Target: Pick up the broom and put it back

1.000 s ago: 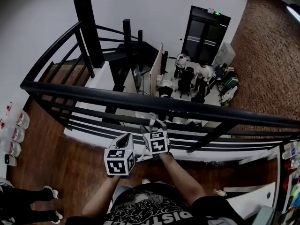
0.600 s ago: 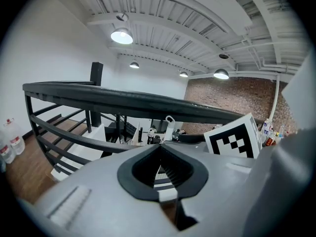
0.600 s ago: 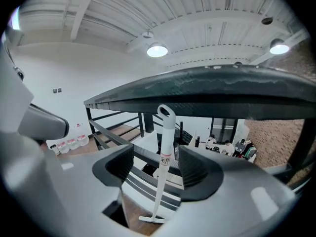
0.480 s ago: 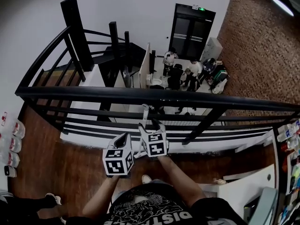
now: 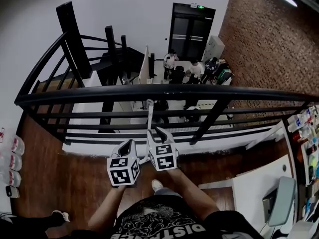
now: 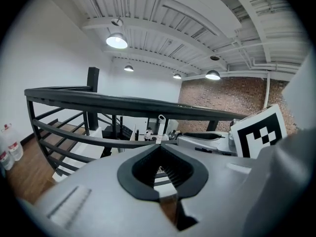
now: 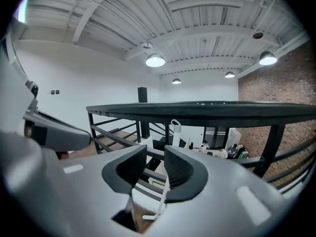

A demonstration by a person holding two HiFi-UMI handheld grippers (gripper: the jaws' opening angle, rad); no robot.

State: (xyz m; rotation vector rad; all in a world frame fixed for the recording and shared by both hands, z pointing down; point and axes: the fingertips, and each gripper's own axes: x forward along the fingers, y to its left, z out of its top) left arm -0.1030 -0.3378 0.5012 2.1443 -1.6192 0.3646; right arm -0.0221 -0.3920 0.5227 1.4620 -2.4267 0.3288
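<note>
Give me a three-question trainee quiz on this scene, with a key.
1. True or false: the left gripper has its jaws wide apart.
2. Which gripper has the white broom handle between its jaws? A left, B right.
3. Fill in: beyond both grippers runs a black ____.
Key: 1 false, they are shut. 2 B; the right gripper has its jaws closing round it. 3 railing.
</note>
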